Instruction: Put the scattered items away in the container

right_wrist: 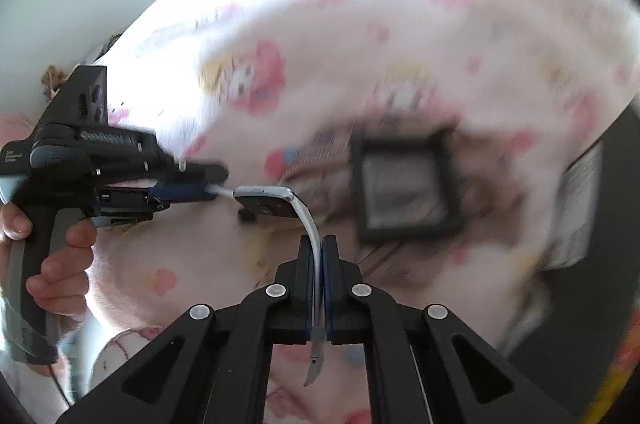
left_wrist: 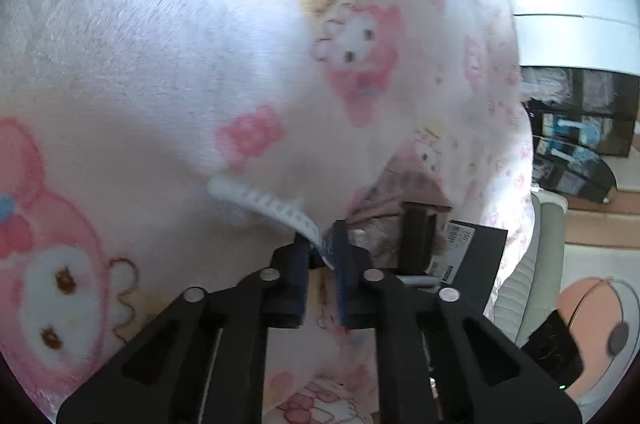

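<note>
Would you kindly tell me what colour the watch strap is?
The watch strap is white, clearest in the left wrist view.

Home bedrm: fleece cartoon blanket (left_wrist: 200,63) on bed, shelf unit (left_wrist: 580,111) w/ stuff behind

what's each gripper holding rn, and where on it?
One white watch band: right gripper clamps the buckle-end strap, left gripper pinches the opposite, perforated strap end.

The right gripper (right_wrist: 319,244) pinches a white watch strap (right_wrist: 310,224); ahead, the left gripper (right_wrist: 216,183) clamps its other strap, watch body (right_wrist: 266,201) between.
</note>
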Available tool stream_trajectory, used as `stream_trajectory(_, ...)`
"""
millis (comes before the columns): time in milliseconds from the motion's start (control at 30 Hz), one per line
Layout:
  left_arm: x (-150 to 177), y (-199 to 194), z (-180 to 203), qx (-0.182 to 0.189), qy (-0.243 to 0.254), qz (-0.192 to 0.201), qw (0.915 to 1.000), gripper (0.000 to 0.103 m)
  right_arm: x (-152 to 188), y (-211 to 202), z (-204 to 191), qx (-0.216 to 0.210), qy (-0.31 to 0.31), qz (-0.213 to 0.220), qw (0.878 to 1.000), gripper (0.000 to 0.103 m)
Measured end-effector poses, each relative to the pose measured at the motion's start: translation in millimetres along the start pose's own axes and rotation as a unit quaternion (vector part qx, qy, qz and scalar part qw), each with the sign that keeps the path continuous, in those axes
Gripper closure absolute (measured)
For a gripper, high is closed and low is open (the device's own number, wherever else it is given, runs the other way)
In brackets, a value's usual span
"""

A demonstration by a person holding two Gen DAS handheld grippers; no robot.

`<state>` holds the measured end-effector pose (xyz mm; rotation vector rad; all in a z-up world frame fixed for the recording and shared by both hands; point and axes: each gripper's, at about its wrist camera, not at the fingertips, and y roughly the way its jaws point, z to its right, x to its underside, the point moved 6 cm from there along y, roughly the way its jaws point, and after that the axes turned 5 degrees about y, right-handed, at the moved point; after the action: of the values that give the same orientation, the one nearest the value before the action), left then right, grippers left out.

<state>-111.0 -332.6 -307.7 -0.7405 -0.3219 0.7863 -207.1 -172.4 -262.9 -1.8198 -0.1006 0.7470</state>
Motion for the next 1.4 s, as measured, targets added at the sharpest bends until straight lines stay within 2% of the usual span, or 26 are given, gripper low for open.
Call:
stream_trajectory(67,6,-3,1,-0.012,0.025,0.006,0.9996,0.098,0,-9,-1,-0.011,-0.009,0.009,1.0,0.1)
stream_trajectory(133,14,3,-6,-0.026,0.035,-0.006,0.999,0.098,7,-5,4,-0.009,-0.021,-0.005,1.0,0.099)
stream_trajectory(200,22,8,-16,-0.044,0.044,-0.015,0.998,0.099,25,17,19,0.016,-0.003,-0.055,0.998,0.094)
stream_trajectory(267,27,5,-15,-0.05,0.058,-0.008,0.997,0.099,40,26,28,0.029,0.019,-0.086,0.996,0.092)
stream_trajectory(367,28,-4,-12,-0.071,0.075,0.005,0.9946,0.099,45,8,28,0.01,0.032,-0.072,0.997,0.09)
stream_trajectory(500,30,-15,-9,-0.067,0.072,0.018,0.995,0.099,52,-24,35,-0.002,0.073,-0.05,0.996,0.089)
stream_trajectory(533,30,-19,-9,-0.07,0.077,0.022,0.9943,0.099,55,-28,36,-0.011,0.089,-0.052,0.995,0.089)
stream_trajectory(600,34,-23,-7,-0.061,0.08,0.021,0.9947,0.099,60,-37,37,-0.069,0.144,-0.061,0.985,0.089)
stream_trajectory(667,37,-22,-7,-0.062,0.078,0.022,0.9948,0.099,68,-42,31,-0.141,0.191,-0.067,0.969,0.089)
stream_trajectory(733,38,-22,-9,-0.059,0.073,0.021,0.9954,0.099,73,-35,28,-0.179,0.218,-0.091,0.955,0.089)
stream_trajectory(767,39,-23,-9,-0.057,0.071,0.021,0.9956,0.099,76,-28,29,-0.175,0.23,-0.102,0.952,0.089)
stream_trajectory(867,41,-24,-9,-0.048,0.066,0.02,0.9965,0.099,85,0,42,-0.095,0.255,-0.125,0.954,0.089)
stream_trajectory(900,41,-24,-8,-0.047,0.066,0.02,0.9965,0.099,86,4,46,-0.079,0.263,-0.123,0.954,0.089)
stream_trajectory(967,41,-23,-9,-0.045,0.065,0.018,0.9968,0.099,90,10,51,-0.081,0.289,-0.116,0.947,0.087)
stream_trajectory(1033,39,-21,-12,-0.044,0.058,0.013,0.9972,0.097,90,10,44,-0.093,0.288,-0.113,0.946,0.068)
stream_trajectory(1133,34,-12,-15,-0.051,0.051,0.008,0.9973,0.096,86,11,44,-0.117,0.32,-0.107,0.934,0.057)
stream_trajectory(1267,27,-2,-17,-0.057,0.049,0.013,0.9971,0.096,82,22,50,-0.09,0.358,-0.091,0.925,0.056)
stream_trajectory(1333,24,1,-18,-0.049,0.043,0.016,0.9977,0.096,80,28,55,-0.085,0.385,-0.09,0.914,0.056)
stream_trajectory(1400,22,1,-18,-0.043,0.042,0.019,0.998,0.096,78,28,55,-0.078,0.394,-0.082,0.912,0.057)
